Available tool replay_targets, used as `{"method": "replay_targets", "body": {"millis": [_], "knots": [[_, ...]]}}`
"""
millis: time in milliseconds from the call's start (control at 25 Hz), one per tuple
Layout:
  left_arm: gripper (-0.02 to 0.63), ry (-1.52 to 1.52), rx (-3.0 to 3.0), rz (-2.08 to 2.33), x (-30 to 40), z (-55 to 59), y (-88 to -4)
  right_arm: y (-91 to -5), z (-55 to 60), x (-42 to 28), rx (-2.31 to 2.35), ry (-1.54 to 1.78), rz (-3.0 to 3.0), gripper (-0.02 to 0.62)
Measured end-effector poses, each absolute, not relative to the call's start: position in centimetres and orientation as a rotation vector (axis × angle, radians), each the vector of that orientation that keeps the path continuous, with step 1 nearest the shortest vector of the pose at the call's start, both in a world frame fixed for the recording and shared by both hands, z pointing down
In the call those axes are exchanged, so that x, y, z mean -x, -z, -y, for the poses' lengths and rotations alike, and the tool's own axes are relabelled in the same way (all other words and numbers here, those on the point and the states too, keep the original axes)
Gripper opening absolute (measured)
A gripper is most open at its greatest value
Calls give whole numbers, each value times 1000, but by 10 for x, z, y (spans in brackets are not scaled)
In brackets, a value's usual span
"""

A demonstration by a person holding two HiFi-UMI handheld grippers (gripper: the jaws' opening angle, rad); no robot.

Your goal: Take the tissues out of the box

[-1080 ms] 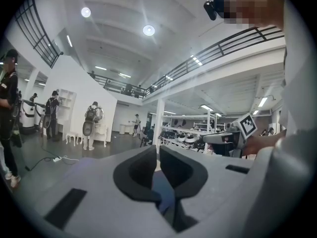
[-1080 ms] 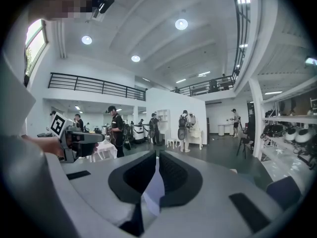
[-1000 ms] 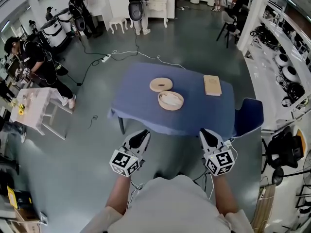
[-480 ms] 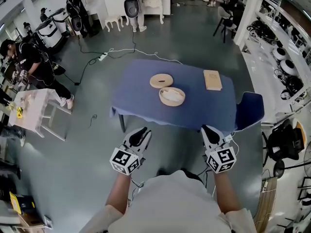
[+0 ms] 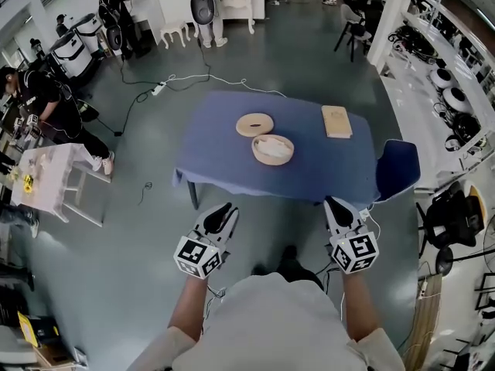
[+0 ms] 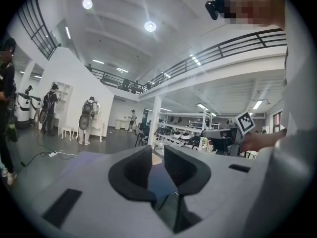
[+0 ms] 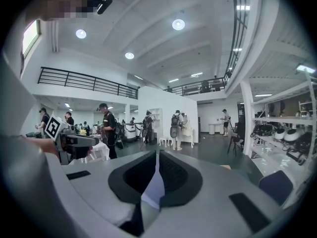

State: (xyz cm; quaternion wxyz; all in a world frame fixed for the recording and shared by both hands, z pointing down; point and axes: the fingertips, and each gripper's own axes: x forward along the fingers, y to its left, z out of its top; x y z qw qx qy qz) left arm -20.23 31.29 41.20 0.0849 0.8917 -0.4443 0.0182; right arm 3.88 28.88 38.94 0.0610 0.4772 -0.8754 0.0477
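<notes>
Your left gripper has just been opening to a narrow, empty gap, while your right gripper is closed on nothing, both short of the desk.

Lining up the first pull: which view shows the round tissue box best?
The head view. It looks down on the round wooden tissue box, open with white tissues inside, its lid beside it on the blue table. Both gripper views look level across the room and show only slivers of the table; the box cannot be made out.

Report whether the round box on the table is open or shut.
Open: white tissues show inside the box, and its slotted lid lies beside it.
</notes>
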Motion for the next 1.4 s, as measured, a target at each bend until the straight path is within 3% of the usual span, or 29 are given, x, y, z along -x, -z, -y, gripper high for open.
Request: {"method": "replay_targets", "body": {"millis": [1400], "knots": [[84,-149,-2424,1527,126,-65,-447,-464,-3,-80,-1077,-345,2713,44]]}}
